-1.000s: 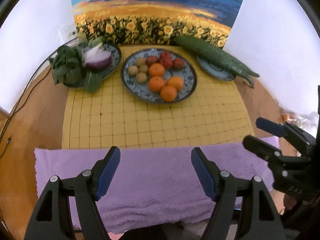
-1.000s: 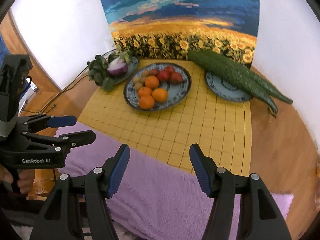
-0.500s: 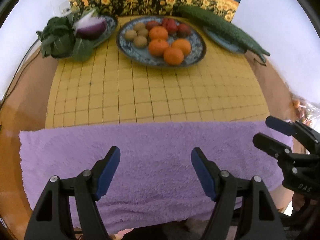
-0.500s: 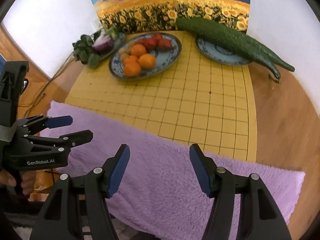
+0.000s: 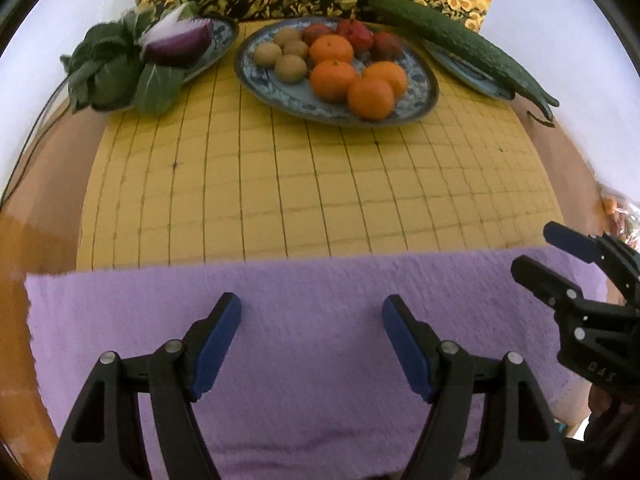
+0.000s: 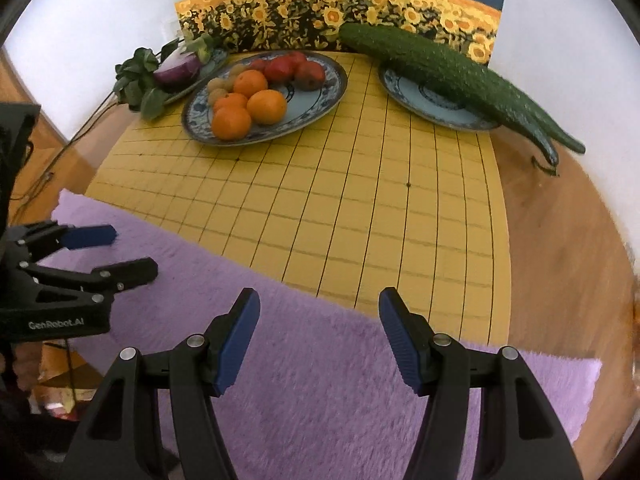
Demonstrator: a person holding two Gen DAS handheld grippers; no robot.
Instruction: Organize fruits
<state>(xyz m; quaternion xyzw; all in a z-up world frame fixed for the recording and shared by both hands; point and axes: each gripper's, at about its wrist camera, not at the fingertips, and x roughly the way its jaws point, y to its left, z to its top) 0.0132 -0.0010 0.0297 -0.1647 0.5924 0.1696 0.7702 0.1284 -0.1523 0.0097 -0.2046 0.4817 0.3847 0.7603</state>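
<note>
A blue patterned fruit plate [image 5: 280, 92] [image 6: 320, 96] stands at the back of the yellow grid mat [image 5: 300, 184] [image 6: 360, 200]. It holds several oranges [image 5: 370, 98] [image 6: 266, 106], several small brown fruits [image 5: 290, 67] and several red fruits [image 5: 356, 36] [image 6: 308, 75]. My left gripper [image 5: 312, 320] is open and empty over the purple towel [image 5: 300, 360]. It also shows in the right wrist view [image 6: 120, 252]. My right gripper [image 6: 316, 312] is open and empty over the towel [image 6: 320, 380], and shows in the left wrist view [image 5: 548, 252].
A plate with a halved red onion [image 5: 180, 40] [image 6: 178, 72] and leafy greens [image 5: 108, 76] stands at the back left. Two long cucumbers [image 5: 460, 44] [image 6: 452, 72] lie across a plate [image 6: 436, 108] at the back right. A sunflower picture [image 6: 336, 12] and white walls close the back.
Both grippers have moved forward toward the plates and tilted downward; the fruit plate looks larger and nearer. Both stay open and empty.
</note>
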